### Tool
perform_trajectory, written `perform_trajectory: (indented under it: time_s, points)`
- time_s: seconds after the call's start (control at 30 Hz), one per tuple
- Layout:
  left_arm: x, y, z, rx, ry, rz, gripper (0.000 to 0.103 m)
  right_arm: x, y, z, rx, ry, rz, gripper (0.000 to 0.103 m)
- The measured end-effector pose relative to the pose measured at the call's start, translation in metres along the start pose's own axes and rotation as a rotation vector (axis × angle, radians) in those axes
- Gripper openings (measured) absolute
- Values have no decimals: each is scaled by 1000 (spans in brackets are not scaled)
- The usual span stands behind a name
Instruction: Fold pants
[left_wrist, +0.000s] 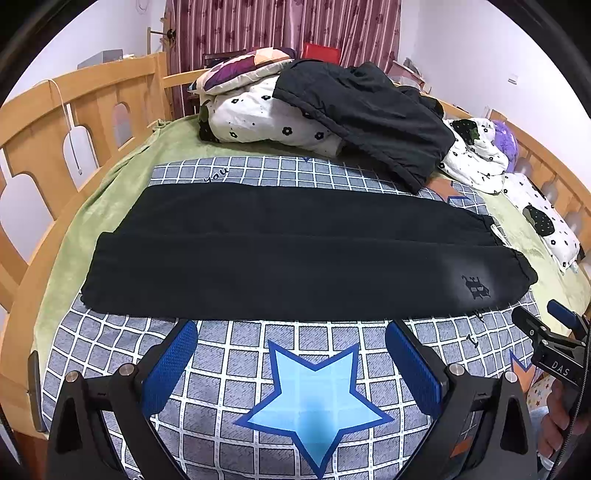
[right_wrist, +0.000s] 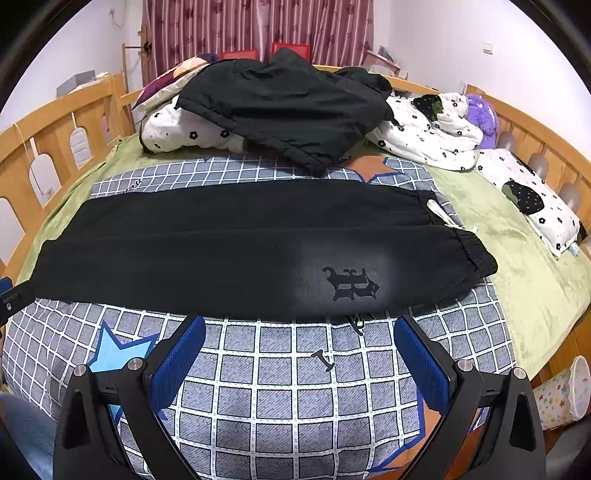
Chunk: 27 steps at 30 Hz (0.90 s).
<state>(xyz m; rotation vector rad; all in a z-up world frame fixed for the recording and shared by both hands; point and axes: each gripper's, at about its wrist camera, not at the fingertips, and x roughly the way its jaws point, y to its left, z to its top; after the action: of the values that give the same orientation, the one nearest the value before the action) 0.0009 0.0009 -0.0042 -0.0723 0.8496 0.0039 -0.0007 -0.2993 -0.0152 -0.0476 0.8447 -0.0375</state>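
Note:
Black pants (left_wrist: 295, 254) (right_wrist: 240, 251) lie flat across the checked blanket (left_wrist: 229, 362), one leg folded over the other, waistband at the right, cuffs at the left. A dark printed emblem (right_wrist: 351, 282) marks the near leg by the waistband. A white drawstring (right_wrist: 441, 216) pokes out at the waist. My left gripper (left_wrist: 291, 328) hovers open just in front of the pants' near edge, nothing between its blue pads. My right gripper (right_wrist: 299, 325) is open too, near the emblem, empty. The right gripper's fingers (left_wrist: 546, 325) show at the left wrist view's right edge.
Other black garments (left_wrist: 365, 114) (right_wrist: 288, 107) are heaped on white flowered bedding (left_wrist: 258, 118) at the back. A flowered pillow (right_wrist: 532, 199) and purple plush (right_wrist: 480, 114) lie at the right. Wooden bed rails (left_wrist: 74, 122) run along both sides. A starred bin (right_wrist: 565, 391) stands beside the bed.

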Motion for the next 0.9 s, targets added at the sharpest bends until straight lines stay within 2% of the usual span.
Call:
perform_trajectory:
  time_s: [0.9]
  points:
    - [-1,2,0,-2,5,-4,102,0,-1,0,7,-5,3,100]
